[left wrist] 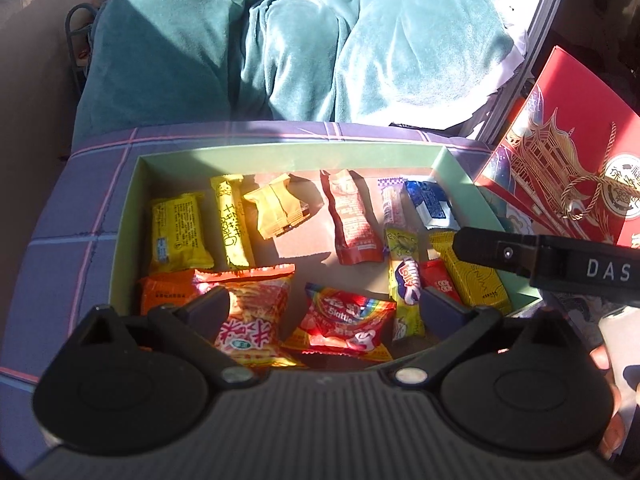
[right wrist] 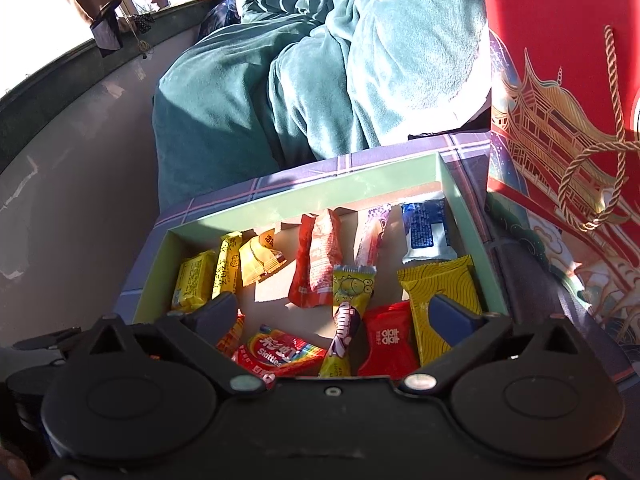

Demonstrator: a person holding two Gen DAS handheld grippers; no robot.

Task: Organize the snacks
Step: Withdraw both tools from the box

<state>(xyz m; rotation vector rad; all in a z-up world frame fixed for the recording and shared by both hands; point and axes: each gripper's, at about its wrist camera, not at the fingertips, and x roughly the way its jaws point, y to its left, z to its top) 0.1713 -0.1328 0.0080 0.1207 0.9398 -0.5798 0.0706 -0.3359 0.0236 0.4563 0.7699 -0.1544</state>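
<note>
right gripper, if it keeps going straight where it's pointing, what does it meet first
Probably the long yellow-green candy lying in the green box, or the box floor beside it. The right gripper is open with nothing between its fingers, and nothing stands in the way first. Depth is hard to judge.

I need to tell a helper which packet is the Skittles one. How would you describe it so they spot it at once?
Find the shallow green box on the plaid cloth. Along its near edge, in the middle, lies the Skittles packet. It is the only red one with a rainbow stripe, between the orange bag and a yellow-green wrapper.

green box, plaid cloth, teal blanket
</note>
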